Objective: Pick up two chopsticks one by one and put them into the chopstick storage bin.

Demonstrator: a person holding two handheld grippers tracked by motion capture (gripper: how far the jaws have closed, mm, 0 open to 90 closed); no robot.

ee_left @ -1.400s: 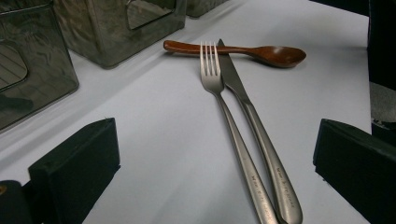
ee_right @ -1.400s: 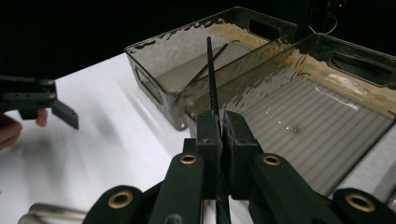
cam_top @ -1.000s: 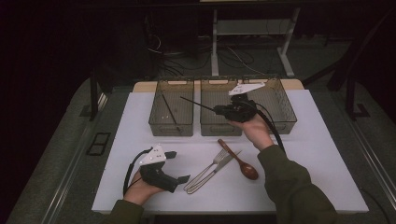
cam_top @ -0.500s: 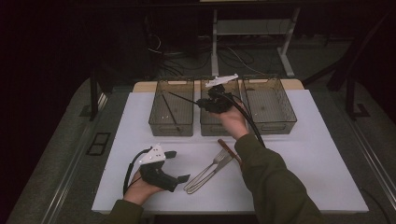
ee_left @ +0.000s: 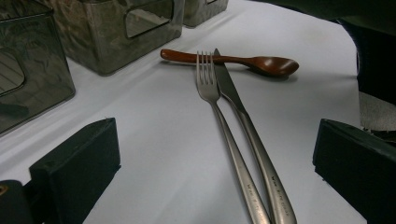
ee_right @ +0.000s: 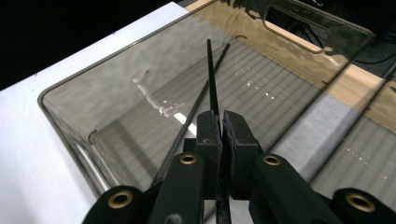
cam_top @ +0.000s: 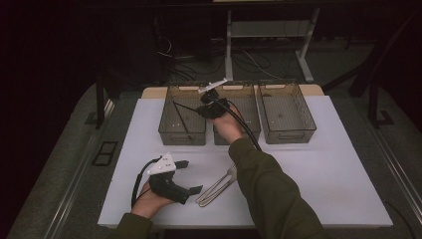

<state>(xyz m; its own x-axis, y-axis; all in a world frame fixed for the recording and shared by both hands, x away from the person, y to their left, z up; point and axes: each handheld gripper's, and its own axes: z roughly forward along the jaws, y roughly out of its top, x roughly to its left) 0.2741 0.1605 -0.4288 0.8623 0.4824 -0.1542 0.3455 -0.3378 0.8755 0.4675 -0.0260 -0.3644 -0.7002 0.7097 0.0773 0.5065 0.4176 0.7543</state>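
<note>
R gripper (ee_right: 220,133) jaws clamp a thin black chopstick (ee_right: 211,74), frame centre, over the leftmost smoky clear plastic bin (ee_right: 60,116). Lower tip inside beside 2nd stick (ee_right: 196,100) before release. L gripper (cam_top: 191,175) jaws wide, empty.

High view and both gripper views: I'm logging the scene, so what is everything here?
bins: three, smoky clear, in a row at the table's far edge
chopstick in bin: one, black, leaning in the left bin
held chopstick: one, black, over the left bin
fork: one, steel, near middle
knife: one, steel, beside the fork
spoon: one, brown wood, past their tips
table: one, white
left hand-held gripper: black, open
right hand-held gripper: black, shut on held chopstick
</note>
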